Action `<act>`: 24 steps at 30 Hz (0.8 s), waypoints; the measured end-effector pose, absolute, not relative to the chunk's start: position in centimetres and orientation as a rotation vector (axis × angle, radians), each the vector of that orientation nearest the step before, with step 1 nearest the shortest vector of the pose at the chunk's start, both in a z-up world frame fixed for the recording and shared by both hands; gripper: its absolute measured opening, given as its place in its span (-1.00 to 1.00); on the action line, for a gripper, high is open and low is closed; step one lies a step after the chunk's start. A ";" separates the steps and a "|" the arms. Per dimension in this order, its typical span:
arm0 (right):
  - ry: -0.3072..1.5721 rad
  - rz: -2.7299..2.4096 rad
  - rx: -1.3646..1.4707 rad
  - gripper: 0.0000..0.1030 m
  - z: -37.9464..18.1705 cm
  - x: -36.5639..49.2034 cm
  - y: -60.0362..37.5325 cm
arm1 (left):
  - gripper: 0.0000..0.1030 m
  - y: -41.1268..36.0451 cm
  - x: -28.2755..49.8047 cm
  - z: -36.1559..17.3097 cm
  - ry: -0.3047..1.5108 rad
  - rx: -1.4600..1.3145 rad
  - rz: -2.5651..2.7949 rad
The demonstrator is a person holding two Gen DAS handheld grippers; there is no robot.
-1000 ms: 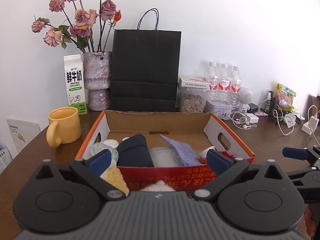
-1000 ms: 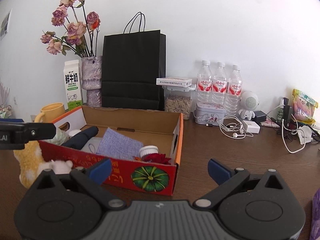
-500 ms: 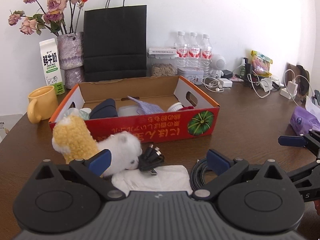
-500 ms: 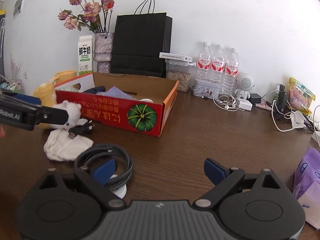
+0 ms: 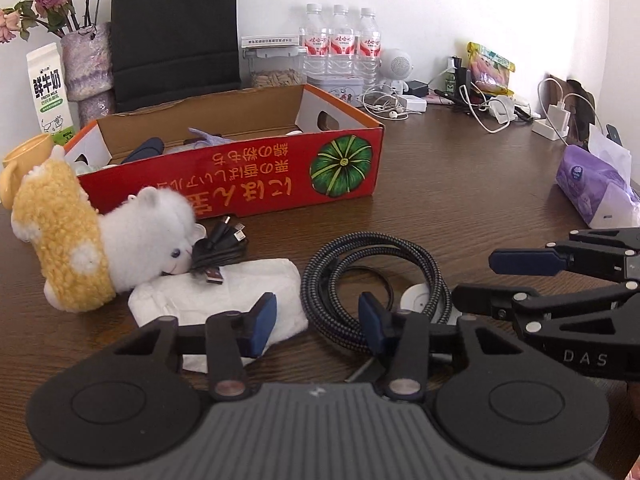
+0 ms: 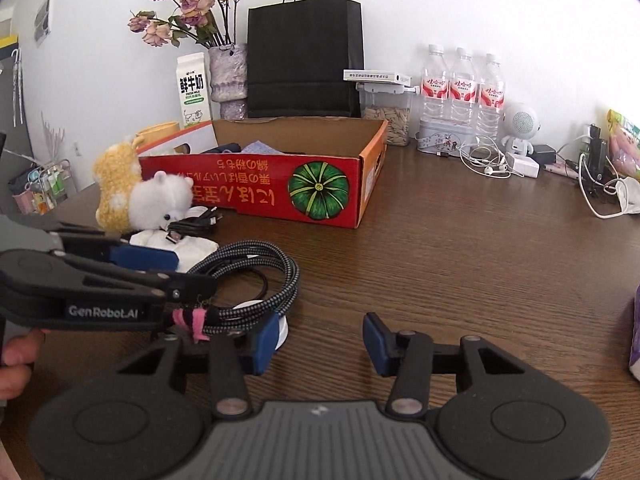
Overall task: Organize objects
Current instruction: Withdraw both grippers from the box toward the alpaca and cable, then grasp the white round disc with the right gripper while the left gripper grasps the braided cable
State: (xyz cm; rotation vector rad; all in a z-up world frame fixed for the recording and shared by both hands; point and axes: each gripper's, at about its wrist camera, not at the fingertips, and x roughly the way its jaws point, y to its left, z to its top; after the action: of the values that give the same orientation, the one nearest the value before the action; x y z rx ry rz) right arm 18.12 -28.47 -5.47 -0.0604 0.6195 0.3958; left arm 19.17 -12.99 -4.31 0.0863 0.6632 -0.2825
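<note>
Both claws are low over the brown wooden surface (image 5: 460,184), in front of the red cardboard box (image 5: 256,184).

Left claw (image 5: 318,322): jaws have just been closing and now stand partly apart. Between them is the near arc of the coiled braided cable (image 5: 372,276); the left pad is over the edge of the folded white cloth (image 5: 224,296). Whether the pads press on the cable cannot be told from either view.

Right claw (image 6: 322,338): jaws have just been closing and are half apart, with bare wood between them. Its left pad is just beside the cable (image 6: 256,280) and the small white puck (image 6: 282,330) inside the coil. Nothing is gripped; released.

The cable lies coiled on the surface near its front edge, right of the cloth; a pink tie (image 6: 192,320) wraps one stretch of it.

A plush toy, white with a yellow fleecy body (image 5: 104,248), lies on its side at the left, its head against a bundle of black USB leads (image 5: 218,248) that rests partly on the cloth.

The box sits behind these, its printed text upside down and a green pumpkin on its front; a dark blue item (image 5: 146,148) and lilac fabric (image 5: 208,138) show inside.

Along the back edge: milk carton (image 6: 192,90), vase of dried roses (image 6: 228,76), black paper bag (image 6: 304,56), three water bottles (image 6: 462,88).

A purple tissue pack (image 5: 592,184) lies at the right edge.
</note>
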 end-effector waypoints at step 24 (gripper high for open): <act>0.626 0.434 -0.044 -0.33 -5.8 18.3 -27.3 | -0.59 -11.1 16.3 -4.4 0.596 0.218 -0.260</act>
State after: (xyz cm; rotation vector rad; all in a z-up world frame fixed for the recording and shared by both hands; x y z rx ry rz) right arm 18.28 -27.29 -5.76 -0.0439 0.6257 0.4338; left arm 16.30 -11.13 -4.43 0.2177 0.5963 -0.2595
